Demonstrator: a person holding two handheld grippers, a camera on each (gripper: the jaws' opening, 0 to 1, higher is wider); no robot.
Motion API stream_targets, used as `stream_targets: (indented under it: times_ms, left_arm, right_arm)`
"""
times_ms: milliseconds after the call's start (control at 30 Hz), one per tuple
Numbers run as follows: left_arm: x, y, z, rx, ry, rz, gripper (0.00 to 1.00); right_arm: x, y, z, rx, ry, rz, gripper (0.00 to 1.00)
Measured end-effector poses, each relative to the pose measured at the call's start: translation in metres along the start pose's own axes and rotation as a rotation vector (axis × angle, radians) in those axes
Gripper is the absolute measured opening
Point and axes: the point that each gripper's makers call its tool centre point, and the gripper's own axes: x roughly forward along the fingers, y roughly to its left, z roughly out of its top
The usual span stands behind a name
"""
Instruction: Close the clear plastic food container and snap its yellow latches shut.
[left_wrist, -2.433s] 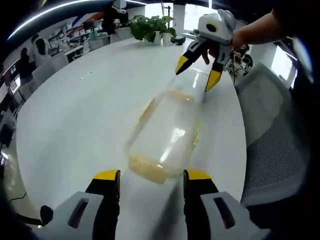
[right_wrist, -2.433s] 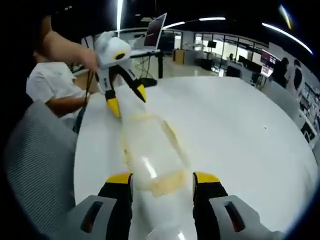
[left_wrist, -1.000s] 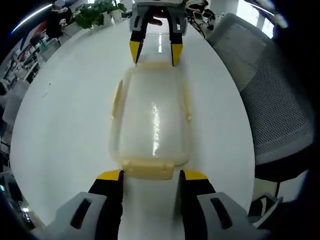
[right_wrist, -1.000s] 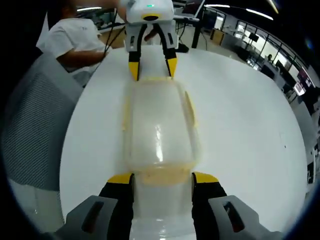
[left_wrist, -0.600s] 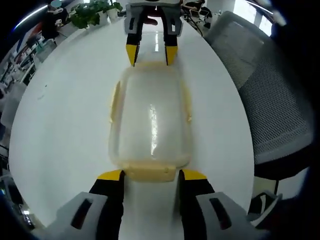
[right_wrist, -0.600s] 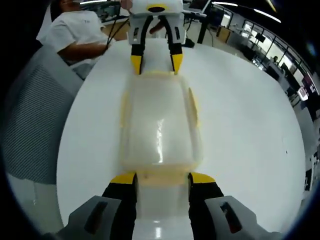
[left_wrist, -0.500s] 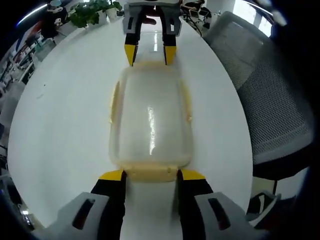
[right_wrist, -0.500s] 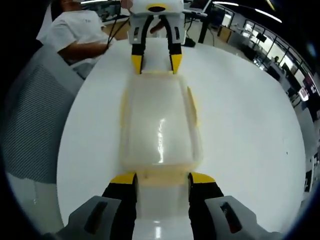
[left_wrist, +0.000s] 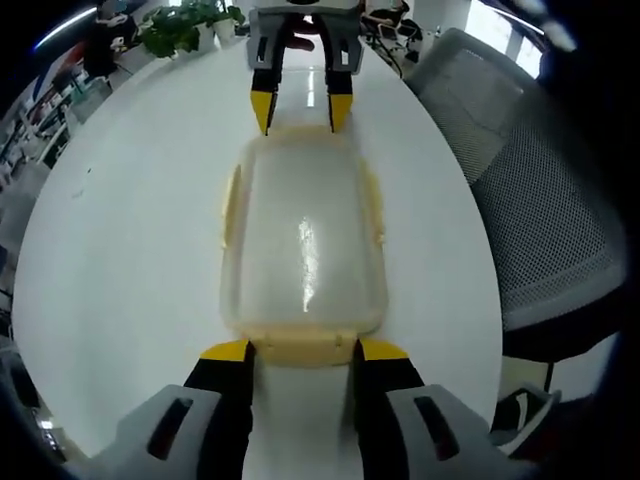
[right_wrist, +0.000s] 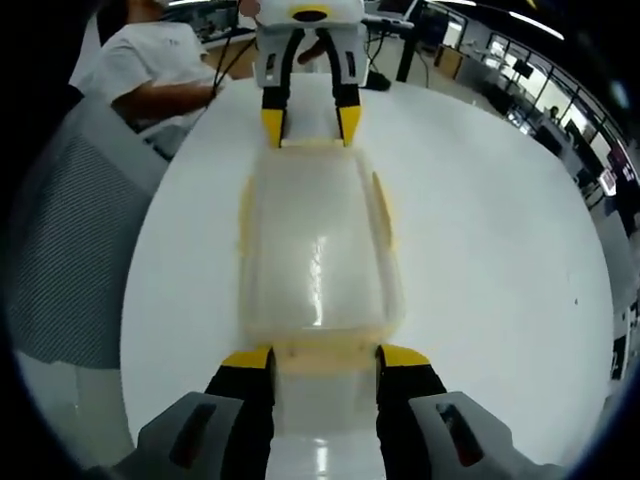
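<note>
The clear plastic container (left_wrist: 303, 240) lies lid-on and lengthwise on the white table (left_wrist: 120, 230). It has pale yellow latches on its long sides (left_wrist: 228, 205) and at both ends. My left gripper (left_wrist: 303, 352) is open at the near end. Its yellow tips flank the end latch (left_wrist: 303, 347), close to or touching it. My right gripper (left_wrist: 299, 110) stands open at the far end in the same way. From the right gripper view the container (right_wrist: 318, 245) runs from my right gripper (right_wrist: 325, 358) to the left gripper (right_wrist: 309, 125).
A grey mesh chair (left_wrist: 540, 220) stands close to the table edge (right_wrist: 70, 230). A person in a white shirt (right_wrist: 150, 70) sits behind the table. Potted plants (left_wrist: 185, 25) stand at the far edge. Bare tabletop (right_wrist: 500, 230) lies along the container's other side.
Both grippers have lined up with the container's two ends and crept in against the end latches. The jaw gaps have narrowed slightly. The container has stayed put over the last second.
</note>
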Motion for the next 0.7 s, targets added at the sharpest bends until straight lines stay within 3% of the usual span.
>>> stream_targets:
  times_ms: [200, 400, 700]
  left_arm:
    - [-0.004, -0.005, 0.0, -0.005, -0.011, -0.012, 0.38]
    - [-0.013, -0.01, 0.004, -0.026, -0.06, -0.032, 0.38]
    - [-0.022, -0.01, 0.011, -0.026, -0.058, -0.029, 0.38]
  right_arm:
    - [-0.003, 0.005, 0.002, 0.005, -0.01, 0.008, 0.39]
    - [-0.01, 0.011, 0.004, 0.015, -0.023, 0.022, 0.39]
    - [-0.02, 0.01, 0.008, 0.015, -0.046, 0.016, 0.39]
